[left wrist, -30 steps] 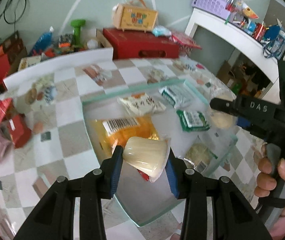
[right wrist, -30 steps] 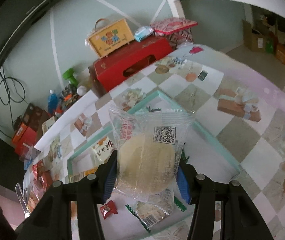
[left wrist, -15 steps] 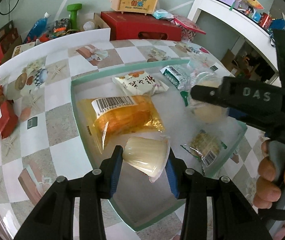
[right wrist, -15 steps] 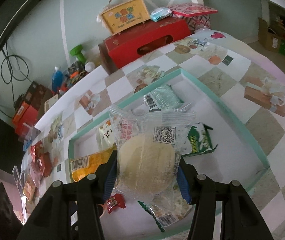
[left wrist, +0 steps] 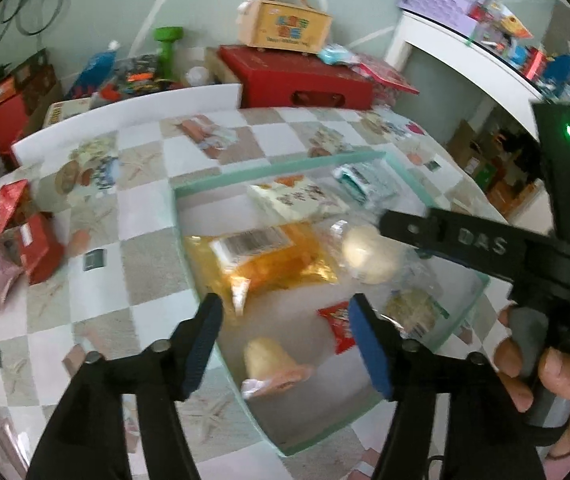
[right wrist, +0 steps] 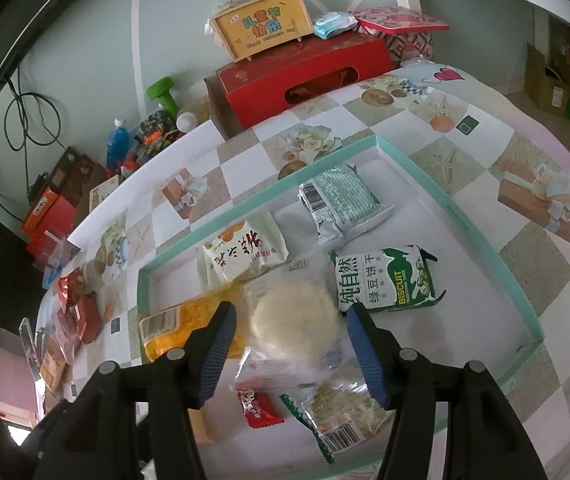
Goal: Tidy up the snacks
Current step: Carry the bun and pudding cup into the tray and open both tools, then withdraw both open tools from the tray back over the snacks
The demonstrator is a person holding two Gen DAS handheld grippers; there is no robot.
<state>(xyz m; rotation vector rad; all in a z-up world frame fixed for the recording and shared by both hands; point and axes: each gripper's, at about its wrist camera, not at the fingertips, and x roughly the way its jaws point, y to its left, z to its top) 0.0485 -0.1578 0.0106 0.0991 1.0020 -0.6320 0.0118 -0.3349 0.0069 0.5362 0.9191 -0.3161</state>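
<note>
Snacks lie gathered in a shallow tray with a pale green rim (right wrist: 461, 216) on a checkered tablecloth (right wrist: 533, 264). The left gripper (left wrist: 285, 342) hangs over the tray's near corner with its jaws opening; a pale jelly cup (left wrist: 269, 360) lies blurred on the tray floor below the gap, and neither blue pad touches it. The right gripper (right wrist: 289, 354) hovers over the middle of the tray, its jaws opening too. A round pale cake in a clear wrapper (right wrist: 297, 326) sits between its fingers, free of both pads and resting among the other packets.

Around that cake, in the right wrist view, are an orange packet with a barcode (right wrist: 173, 328) to the left, a white rice-cracker packet (right wrist: 241, 254) behind it, a green-and-white wafer pack (right wrist: 339, 204) further back, and a green biscuit packet (right wrist: 385, 280) to the right. A small red candy (right wrist: 259, 404) and a clear-wrapped snack with a barcode (right wrist: 341, 412) lie nearer the camera.

In the left wrist view a hand (left wrist: 541, 376) grips the right gripper's black handle at the right edge. Beyond the table stands a red box (right wrist: 305, 76) with a yellow carry box (right wrist: 261, 24) on top.
</note>
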